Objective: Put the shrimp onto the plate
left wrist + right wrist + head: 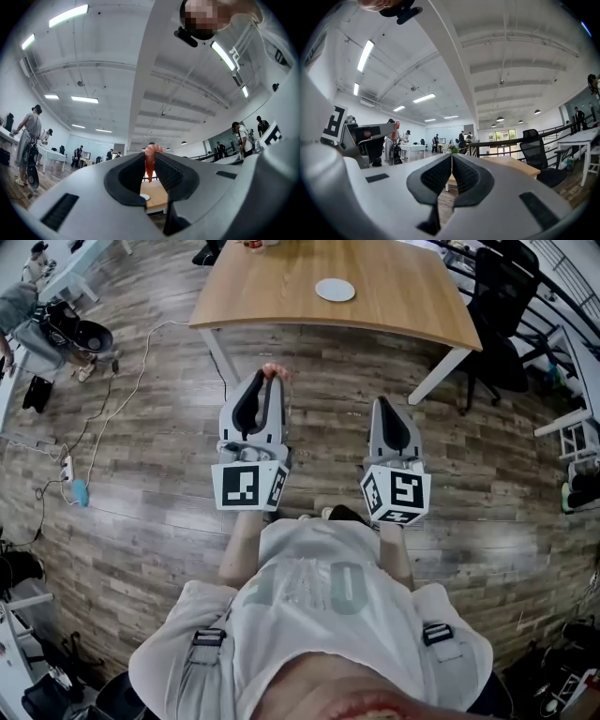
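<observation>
Evidently the carry is in hand: the left gripper (269, 381) has its jaws pinched on the shrimp (273, 371) at centre frame, the right gripper (387, 404) has its jaws pressed together on nothing, so the next move is probably a reach toward the white plate (335, 290) on the table (272, 292) at the top.

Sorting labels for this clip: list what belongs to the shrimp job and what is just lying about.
Job: shrimp, left gripper shut on it, plate, wooden table.
Lying about: right gripper (shut, empty), black office chair, floor cable.
</observation>
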